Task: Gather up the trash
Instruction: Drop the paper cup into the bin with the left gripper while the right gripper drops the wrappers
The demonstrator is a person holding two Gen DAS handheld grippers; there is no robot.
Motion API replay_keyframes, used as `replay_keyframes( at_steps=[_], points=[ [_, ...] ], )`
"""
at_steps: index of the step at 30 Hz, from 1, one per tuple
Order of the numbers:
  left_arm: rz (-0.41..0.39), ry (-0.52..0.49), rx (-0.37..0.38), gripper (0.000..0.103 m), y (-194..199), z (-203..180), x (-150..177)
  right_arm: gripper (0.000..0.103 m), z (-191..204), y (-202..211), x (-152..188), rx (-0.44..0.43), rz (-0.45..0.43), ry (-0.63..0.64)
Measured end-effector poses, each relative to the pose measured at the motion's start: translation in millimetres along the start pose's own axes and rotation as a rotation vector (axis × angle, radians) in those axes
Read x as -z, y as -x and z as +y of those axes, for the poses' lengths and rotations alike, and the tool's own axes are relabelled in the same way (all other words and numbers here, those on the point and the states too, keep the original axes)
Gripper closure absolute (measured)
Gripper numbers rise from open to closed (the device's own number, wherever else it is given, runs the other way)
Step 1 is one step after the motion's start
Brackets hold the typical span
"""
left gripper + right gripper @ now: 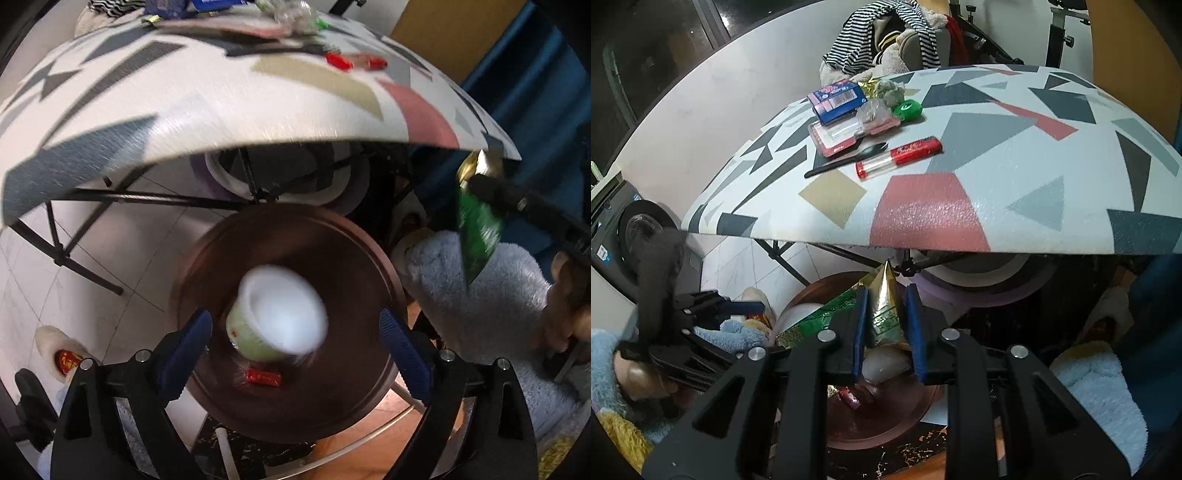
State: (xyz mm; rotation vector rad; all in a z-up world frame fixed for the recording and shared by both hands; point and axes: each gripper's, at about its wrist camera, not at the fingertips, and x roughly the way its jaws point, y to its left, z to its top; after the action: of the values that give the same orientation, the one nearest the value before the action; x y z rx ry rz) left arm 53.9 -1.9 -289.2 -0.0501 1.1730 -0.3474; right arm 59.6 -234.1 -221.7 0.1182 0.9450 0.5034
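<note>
The left tool (295,347) points steeply down, its blue pads (404,356) spread wide and pressing on nothing. The right tool (886,325) tilts down too, pads clamped tight; from the left view it sits out at two o'clock, a hand (569,314) gripping its handle.

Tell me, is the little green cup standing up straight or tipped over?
Tipped. The green cup is blurred above the brown bin, its white mouth tilted toward the camera, loose between the left hand-held gripper's open jaws.
</note>
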Motion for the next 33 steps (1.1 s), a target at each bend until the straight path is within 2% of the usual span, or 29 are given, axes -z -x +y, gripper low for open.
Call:
replay_keyframes(
  at_steps=[9,16,20,26,33],
  points=[
    [-0.255,0.064,-0.123,0.013,76.8,15.0,0.2,0.079,17.1,-31.1,11.7,-0.016,0.08,0.059],
    [-0.359,0.065,-0.212,0.012,100.8,12.5,19.4,0.079,36.8,-74.9,24.6,0.001,0.207,0.164],
    [-0.376,0.093,-0.249,0.012,100.4,15.9,24.8,0.079,45.2,-107.7,36.0,0.048,0.29,0.243],
    [-0.361,0.123,-0.244,0.012,92.8,23.7,26.1,0.079,41.6,-143.0,54.6,0.116,0.408,0.289],
    [-0.356,0.165,-0.244,0.012,90.1,31.5,25.9,0.078,32.9,-140.1,55.5,0.117,0.408,0.259]
  ],
)
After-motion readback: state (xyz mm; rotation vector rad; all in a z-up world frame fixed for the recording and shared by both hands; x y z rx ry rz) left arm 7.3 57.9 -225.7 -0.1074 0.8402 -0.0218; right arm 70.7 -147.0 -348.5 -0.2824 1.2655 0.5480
